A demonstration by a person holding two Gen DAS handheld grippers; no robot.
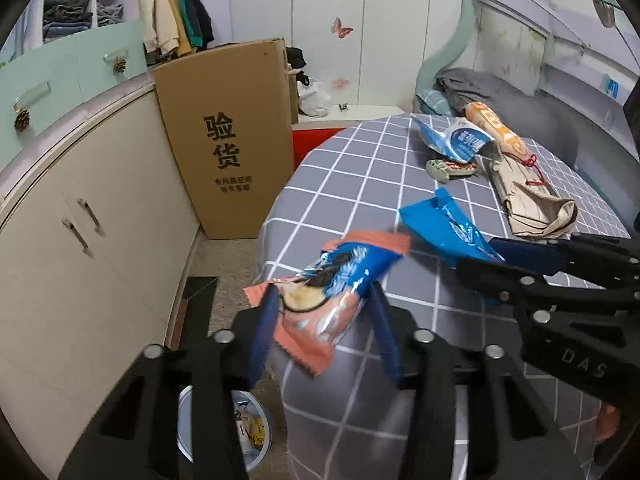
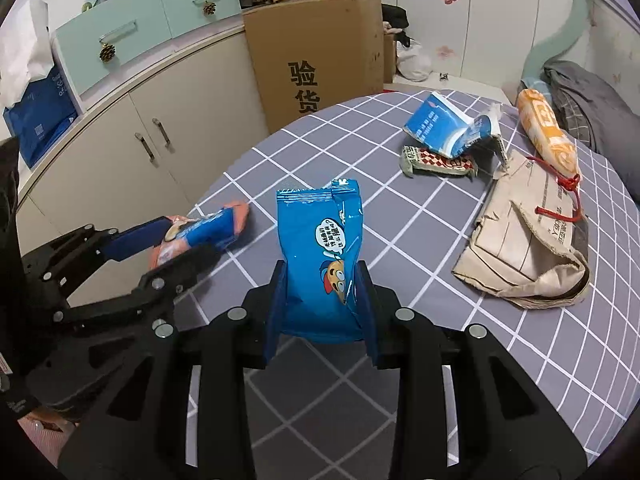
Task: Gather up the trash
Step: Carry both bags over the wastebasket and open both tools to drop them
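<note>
Checked table [image 2: 420, 240], bin [image 1: 224, 424] below — left gripper [image 1: 324, 300] clamps cookie wrapper [image 1: 332, 276], right gripper [image 2: 320, 276] clamps blue bag [image 2: 320, 248]; hold firm, release over bin.

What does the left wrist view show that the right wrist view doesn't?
Only the left wrist view shows the bin on the floor below the bed edge. Only the right wrist view shows the blue bag on the counter at far left. Both show the left tool gripping the orange cookie wrapper, the right tool gripping the blue snack bag, and the cardboard box.
</note>
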